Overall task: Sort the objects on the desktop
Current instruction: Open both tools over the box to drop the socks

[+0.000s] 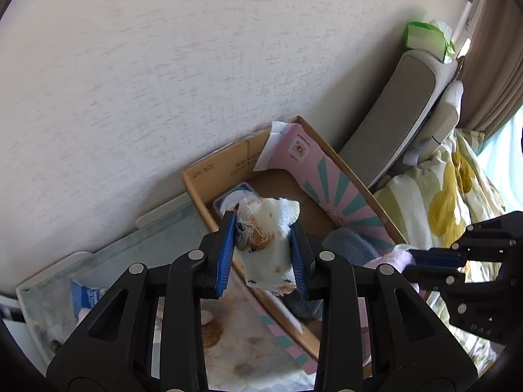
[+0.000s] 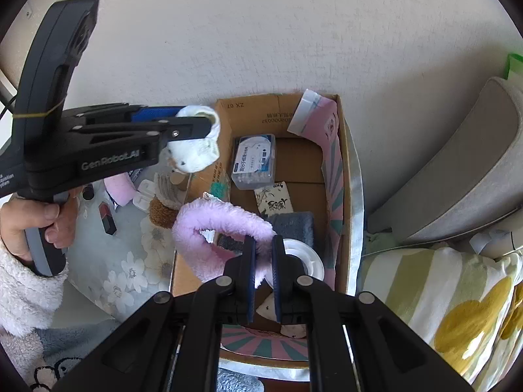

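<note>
The frayed white cloth with orange patches [image 1: 266,245], soft and light, is clamped mid-fold in the left gripper [image 1: 263,254] above the open cardboard box [image 2: 346,150]. The fluffy pink fabric loop [image 2: 209,225], equally limp, is pinched by the closed right gripper [image 2: 263,274] over the box. A clear plastic case [image 2: 255,160] and grey cloth [image 2: 294,225] already crowd the box floor.

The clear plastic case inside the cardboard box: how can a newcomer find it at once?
Find the open cardboard box standing against the white wall. On its floor, toward the wall end, lies the clear plastic case. It alone is hard and see-through with a blue-and-white printed label; its neighbours are a patterned card and a grey-blue cloth.
</note>
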Demonstrator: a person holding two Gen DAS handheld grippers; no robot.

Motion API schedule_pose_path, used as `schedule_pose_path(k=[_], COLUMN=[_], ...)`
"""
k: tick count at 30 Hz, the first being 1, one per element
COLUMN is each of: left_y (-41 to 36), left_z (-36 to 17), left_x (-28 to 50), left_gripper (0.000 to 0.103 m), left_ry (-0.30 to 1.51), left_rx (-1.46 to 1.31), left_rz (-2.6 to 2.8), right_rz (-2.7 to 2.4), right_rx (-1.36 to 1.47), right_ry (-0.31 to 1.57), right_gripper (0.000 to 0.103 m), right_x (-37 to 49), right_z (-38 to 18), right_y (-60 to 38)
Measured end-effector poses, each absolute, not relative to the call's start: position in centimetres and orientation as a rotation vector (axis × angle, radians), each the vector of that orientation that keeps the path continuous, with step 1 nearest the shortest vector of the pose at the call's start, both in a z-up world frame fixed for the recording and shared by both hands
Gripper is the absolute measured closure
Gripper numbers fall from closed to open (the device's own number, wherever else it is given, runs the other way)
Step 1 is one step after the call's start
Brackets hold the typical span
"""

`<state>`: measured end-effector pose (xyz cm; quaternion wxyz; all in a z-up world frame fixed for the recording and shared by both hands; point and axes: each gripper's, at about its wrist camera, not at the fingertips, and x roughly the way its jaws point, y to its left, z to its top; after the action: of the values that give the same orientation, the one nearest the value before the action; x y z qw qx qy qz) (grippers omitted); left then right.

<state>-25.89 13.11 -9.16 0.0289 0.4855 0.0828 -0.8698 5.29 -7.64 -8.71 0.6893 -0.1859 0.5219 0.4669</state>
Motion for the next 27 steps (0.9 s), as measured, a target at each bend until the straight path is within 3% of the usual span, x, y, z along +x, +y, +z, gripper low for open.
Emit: schedule_pose_path(k=[5, 7, 8, 9, 11, 17, 27], left_y=[13.2, 13.0, 12.9, 12.9, 13.0, 13.4, 11.5], left_z=[-9.4, -9.5, -9.6, -9.6, -9.1, -7.9, -5.8], left_x=[-26.9, -27.2, -27.4, -27.4, -27.2, -26.4, -23.1], left_gripper=[0.072, 0.055, 0.029, 0.002, 0.0, 0.0, 0.0], left_ry=[0.315, 0.358, 0.377, 0.385, 0.371, 0.256, 0.299], left_rx=[1.485, 1.483, 1.49, 1.481, 1.438, 1.424, 1.37], left_rz=[-2.672, -2.669, -2.659, -2.653, -2.666, -2.664, -2.69], right_rz=[1.072, 1.097, 1.102, 1.108, 1.102, 1.115, 1.106], right_rx=[-0.46, -0.482, -0.496, -0.516, -0.541, -0.525, -0.521], right_ry=[1.18, 1.16, 1.162, 1.17, 1.182, 1.145, 1.096], right_gripper=[0.094, 0.087, 0.077, 0.056, 0.037, 0.036, 0.036], right_x=[5.4, 5.3, 5.3, 5.3, 5.2, 5.3, 4.4], right_z=[-9.6, -9.9, -10.2, -10.5, -10.9, -10.2, -8.5], right_y=[-7.7, -7.5, -7.4, -7.3, -7.1, -6.9, -6.5])
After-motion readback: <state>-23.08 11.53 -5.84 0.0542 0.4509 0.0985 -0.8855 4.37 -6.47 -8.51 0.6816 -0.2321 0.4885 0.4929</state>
